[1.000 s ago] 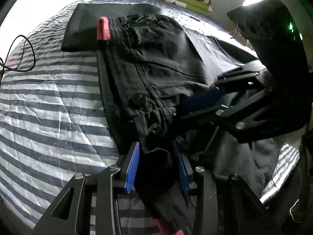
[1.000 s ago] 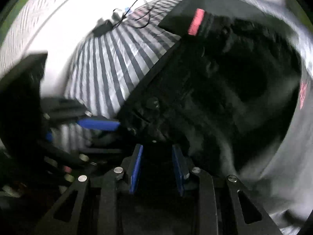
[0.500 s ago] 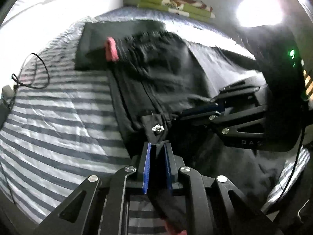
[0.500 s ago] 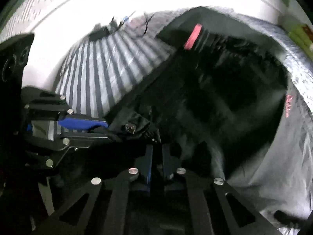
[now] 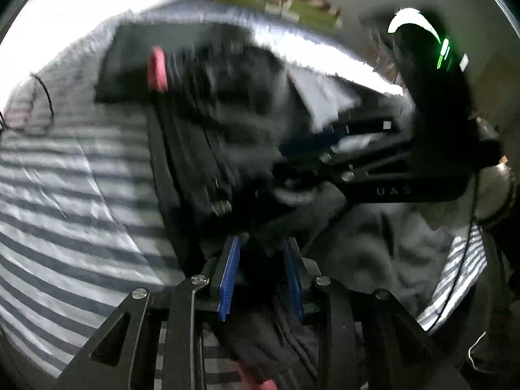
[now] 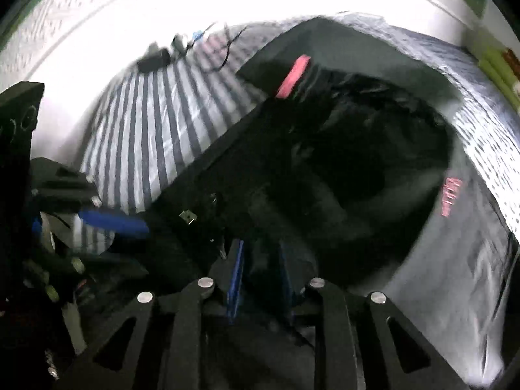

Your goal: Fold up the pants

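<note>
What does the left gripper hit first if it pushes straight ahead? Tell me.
The black pants. The left gripper has dark cloth between its opening jaws already, and the bunched waistband lies right ahead. The right gripper stands off to the side of that line, though blur leaves depth unsure.
</note>
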Available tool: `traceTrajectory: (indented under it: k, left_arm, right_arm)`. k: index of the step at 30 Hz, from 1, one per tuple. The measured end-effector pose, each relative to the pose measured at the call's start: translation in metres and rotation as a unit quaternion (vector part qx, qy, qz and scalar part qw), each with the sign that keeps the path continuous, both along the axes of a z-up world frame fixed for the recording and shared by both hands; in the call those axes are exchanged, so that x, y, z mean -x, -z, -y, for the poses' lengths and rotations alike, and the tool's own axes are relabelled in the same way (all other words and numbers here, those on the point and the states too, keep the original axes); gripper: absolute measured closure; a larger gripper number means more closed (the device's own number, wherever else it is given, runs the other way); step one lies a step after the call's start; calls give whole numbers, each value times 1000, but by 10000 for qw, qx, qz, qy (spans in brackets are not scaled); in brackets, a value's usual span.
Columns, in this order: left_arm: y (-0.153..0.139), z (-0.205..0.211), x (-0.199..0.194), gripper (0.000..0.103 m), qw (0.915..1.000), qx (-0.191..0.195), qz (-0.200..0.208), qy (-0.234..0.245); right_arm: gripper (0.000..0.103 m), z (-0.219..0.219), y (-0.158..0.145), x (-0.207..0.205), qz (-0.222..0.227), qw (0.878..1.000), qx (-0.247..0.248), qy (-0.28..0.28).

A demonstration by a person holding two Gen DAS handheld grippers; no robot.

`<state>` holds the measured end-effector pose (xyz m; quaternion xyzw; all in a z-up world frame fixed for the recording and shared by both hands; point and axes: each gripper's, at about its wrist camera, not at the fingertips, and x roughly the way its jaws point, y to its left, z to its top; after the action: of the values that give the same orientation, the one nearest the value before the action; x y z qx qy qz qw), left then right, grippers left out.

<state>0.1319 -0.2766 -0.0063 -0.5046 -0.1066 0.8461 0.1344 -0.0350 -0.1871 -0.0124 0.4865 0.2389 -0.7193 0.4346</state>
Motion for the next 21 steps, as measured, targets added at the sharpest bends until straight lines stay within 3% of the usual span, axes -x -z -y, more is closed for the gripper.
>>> traceTrajectory:
  k: [1,6,8,9,10,15,18,21]
  left_arm:
    - [9,-1,2,73,9998,-13,183,22]
    - [13,6,1,71,9996,-158,215,12]
    - [14,8,1,71,9994,-251,243,-15]
    - [14,7,1,71,9995,-211,230,19]
    - [13,6,1,71,9996,-183,221,32]
    - [13,4,2,71,9996,-146,218,35]
    - [11,5,2,71,9997,-152,182,-4]
    - [6,13,8,68,9997,-116,21,-209]
  right_arm:
    - [74,4,3,0,21,10000,-12,-32]
    - [66,26,22,1,-223,9996,-137,-111]
    - [75,20,21,8,-4,10000,18,-88]
    - [91,17,21,10,115,9998,116,-103]
    - [98,14,20,10,123,9998,152,-86]
    - [100,3,0,16,-253,9985,383,285]
    - [100,-10,-15,31,269,9937,956,526]
    - [100,-27,-22,47,955,9807,1496,815]
